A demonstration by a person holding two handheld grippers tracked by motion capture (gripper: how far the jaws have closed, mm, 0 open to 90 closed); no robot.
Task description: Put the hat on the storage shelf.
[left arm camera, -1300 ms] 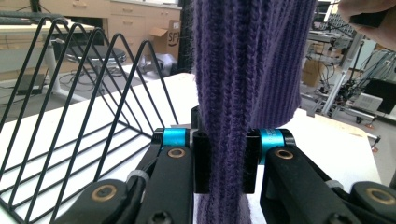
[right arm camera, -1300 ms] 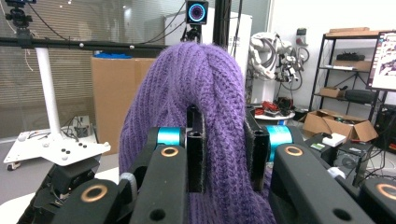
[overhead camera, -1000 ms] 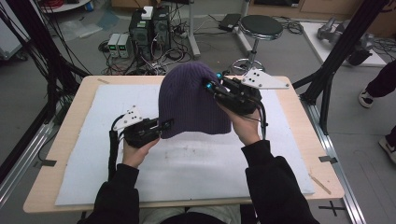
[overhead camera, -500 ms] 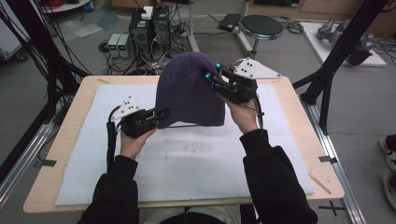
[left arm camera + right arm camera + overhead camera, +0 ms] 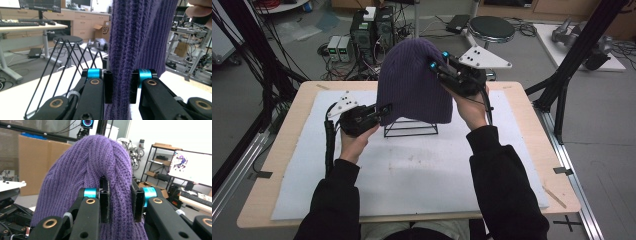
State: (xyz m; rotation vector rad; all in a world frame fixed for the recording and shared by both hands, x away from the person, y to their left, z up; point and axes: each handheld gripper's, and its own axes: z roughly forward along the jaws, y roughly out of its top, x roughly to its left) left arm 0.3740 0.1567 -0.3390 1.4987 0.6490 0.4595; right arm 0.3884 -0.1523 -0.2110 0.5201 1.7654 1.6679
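- While both grippers pinch it, a purple knitted hat (image 5: pixel 414 80) hangs in the air over the far half of the table (image 5: pixel 287 130), its crown up and its open rim down.
- The hat is thick, ribbed wool, dark violet, with vertical ribs that run from rim to crown; its rounded top folds slightly where it is pinched.
- Its long axis stands nearly upright, leaning a little toward the far edge of the table.
- The left gripper (image 5: pixel 379 111) has its jaws closed tight on a fold of the hat's lower edge, wool squeezed between the pads (image 5: pixel 108 86).
- The right gripper (image 5: pixel 437 64) has its jaws likewise clamped on a bunch of knit near the crown.
- Below the hat's rim, a black wire stand (image 5: pixel 409 128) rests on the white mat (image 5: pixel 412 170), its base showing under the hem.
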